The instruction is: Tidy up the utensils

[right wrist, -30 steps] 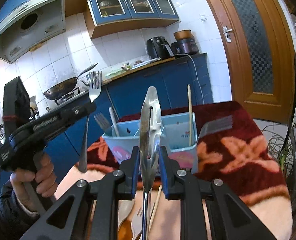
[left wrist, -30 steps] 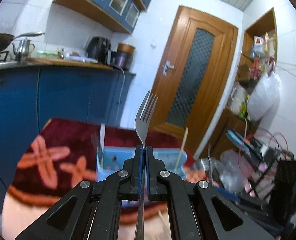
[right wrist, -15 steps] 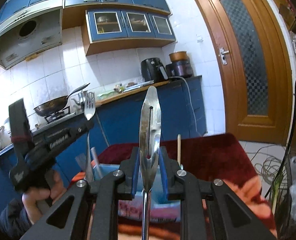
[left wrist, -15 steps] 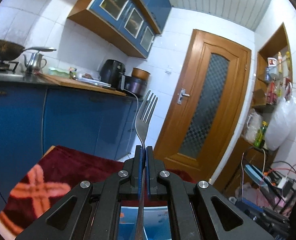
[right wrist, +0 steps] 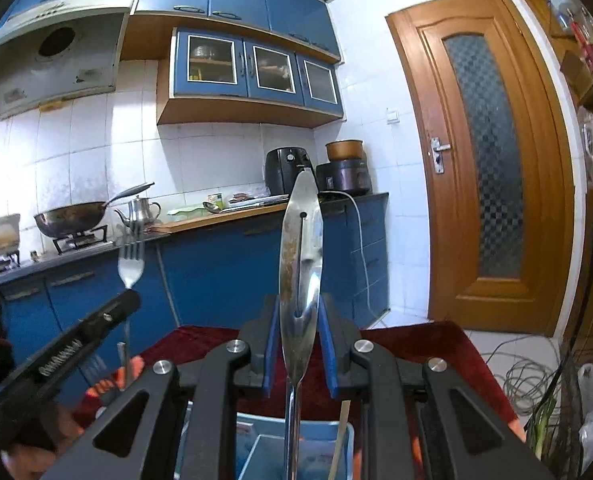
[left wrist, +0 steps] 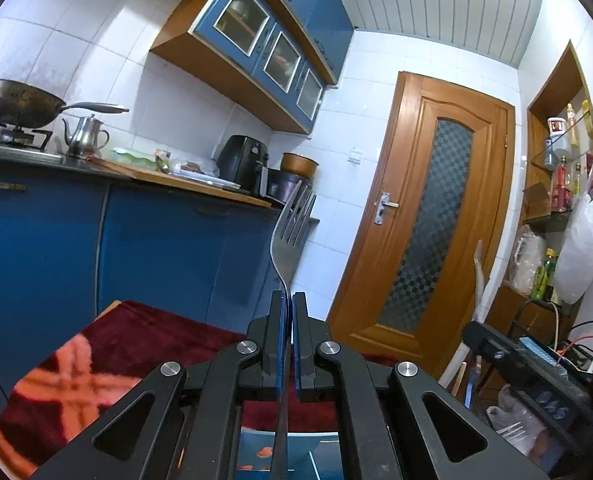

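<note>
My left gripper is shut on a steel fork, tines up, held over a light blue utensil holder at the bottom of the left wrist view. My right gripper is shut on a steel slotted spoon-like utensil, bowl up, above the same holder. A wooden chopstick stands in the holder. In the right wrist view the left gripper and its fork show at the left.
The holder stands on a table with a dark red flowered cloth. Blue kitchen cabinets and a counter with wok and kettle lie behind. A wooden door is at the right, with cluttered shelves and cables beside it.
Both grippers have tilted up and risen with their utensils. The holder has slid from mid-frame to the bottom edge of both views, and more wall and cabinets show.
</note>
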Demonstrator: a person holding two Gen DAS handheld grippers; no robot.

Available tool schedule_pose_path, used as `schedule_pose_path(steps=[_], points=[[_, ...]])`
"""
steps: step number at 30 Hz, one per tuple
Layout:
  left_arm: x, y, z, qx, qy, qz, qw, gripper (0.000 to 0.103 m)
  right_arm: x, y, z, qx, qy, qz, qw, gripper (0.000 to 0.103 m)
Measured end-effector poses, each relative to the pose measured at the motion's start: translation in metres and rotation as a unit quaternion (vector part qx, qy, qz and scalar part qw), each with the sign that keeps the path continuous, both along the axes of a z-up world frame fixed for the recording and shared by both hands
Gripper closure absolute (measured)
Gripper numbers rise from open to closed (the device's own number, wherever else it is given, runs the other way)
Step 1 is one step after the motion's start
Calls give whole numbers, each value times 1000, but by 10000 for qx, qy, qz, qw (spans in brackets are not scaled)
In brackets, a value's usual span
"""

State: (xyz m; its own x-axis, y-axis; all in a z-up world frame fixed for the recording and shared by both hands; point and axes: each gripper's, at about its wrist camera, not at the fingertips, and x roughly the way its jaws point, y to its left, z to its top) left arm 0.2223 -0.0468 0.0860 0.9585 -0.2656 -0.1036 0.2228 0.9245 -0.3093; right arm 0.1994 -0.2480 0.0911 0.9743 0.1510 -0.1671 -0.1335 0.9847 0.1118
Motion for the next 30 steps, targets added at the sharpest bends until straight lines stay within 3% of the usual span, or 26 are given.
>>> schedule_pose_path(steps=[11, 15, 19, 30], points=[[-4, -7, -7, 55, -51, 64, 10000, 100, -3, 8, -24, -278, 473, 237, 9982, 81], [-10, -6, -4, 44, -101, 30, 9999, 100, -18, 8, -21, -297, 509, 332, 9977, 62], [-18, -1, -2, 28, -122, 20, 9999, 100, -40, 3, -15, -241, 478, 303, 9981, 57], [-29, 6, -8, 63, 18, 34, 10000, 100, -92, -15, -13, 75, 550, 396, 9977, 54]])
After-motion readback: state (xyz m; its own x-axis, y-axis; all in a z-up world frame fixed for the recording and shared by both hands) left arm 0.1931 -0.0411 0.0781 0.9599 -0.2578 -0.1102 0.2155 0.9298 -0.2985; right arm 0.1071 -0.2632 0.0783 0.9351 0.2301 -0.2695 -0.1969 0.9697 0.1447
